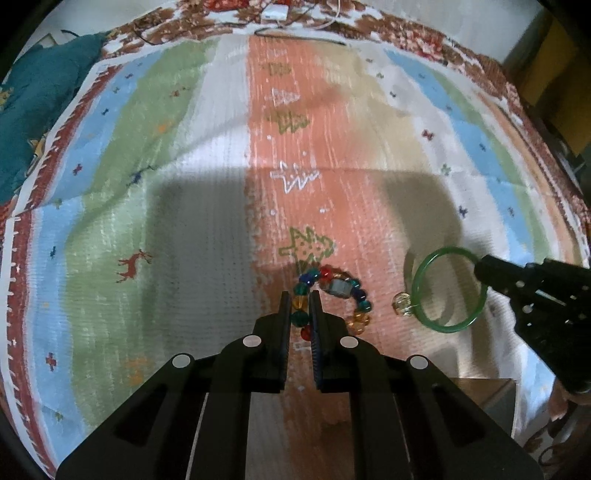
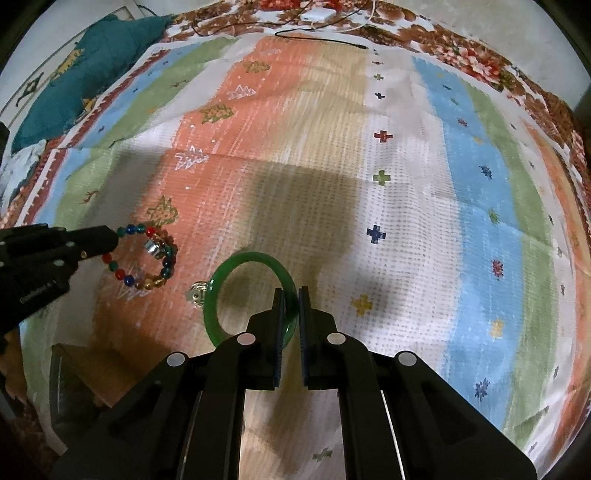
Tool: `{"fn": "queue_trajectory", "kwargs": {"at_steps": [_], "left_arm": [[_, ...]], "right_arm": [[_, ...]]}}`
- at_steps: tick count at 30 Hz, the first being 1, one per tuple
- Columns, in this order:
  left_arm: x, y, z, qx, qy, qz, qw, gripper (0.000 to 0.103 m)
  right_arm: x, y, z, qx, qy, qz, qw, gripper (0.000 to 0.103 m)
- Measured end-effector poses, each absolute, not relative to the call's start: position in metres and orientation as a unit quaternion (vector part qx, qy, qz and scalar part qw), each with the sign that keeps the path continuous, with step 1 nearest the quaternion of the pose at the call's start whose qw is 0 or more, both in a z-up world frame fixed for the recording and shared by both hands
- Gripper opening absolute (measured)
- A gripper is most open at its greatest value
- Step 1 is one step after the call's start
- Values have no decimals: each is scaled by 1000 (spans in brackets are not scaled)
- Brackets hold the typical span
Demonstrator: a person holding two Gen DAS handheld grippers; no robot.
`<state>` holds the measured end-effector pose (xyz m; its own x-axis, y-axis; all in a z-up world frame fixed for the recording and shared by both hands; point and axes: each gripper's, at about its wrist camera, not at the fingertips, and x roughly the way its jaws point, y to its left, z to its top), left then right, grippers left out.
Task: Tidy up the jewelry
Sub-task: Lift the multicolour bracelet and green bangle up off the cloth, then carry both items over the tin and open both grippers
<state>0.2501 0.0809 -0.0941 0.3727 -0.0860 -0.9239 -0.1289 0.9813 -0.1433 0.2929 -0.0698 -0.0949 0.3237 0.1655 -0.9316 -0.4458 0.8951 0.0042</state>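
Left gripper (image 1: 300, 295) clamps a beaded bracelet (image 1: 332, 301) at lower centre as right gripper (image 2: 291, 291) pinches a green bangle (image 2: 236, 291) above a striped cloth (image 2: 406, 184)

So we've got a striped cloth (image 1: 207, 155) spread flat, with bands of blue, green, white, orange and tan, and little trees, crosses and a red deer (image 1: 133, 264) woven in. We can see a crease running across it about midway. Under it there's a brown-and-red floral sheet (image 2: 476, 55) showing round the edges. A teal cloth (image 1: 40, 110) sits bunched up at the far left corner. At the far edge we spot a small white box (image 2: 317, 14) with thin cables trailing off it, plus a dark cable (image 2: 321, 38) lying along the striped cloth's end. A box (image 2: 79, 373) sits at the near edge, mostly in shadow.
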Motion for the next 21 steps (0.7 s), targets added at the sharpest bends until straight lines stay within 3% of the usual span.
{"fn": "queue_trajectory", "kwargs": {"at_steps": [21], "left_arm": [[212,66,-31,-119,498,-24,859,9]], "right_arm": [[260,-76,-52,-107,516,211,823,9]]}}
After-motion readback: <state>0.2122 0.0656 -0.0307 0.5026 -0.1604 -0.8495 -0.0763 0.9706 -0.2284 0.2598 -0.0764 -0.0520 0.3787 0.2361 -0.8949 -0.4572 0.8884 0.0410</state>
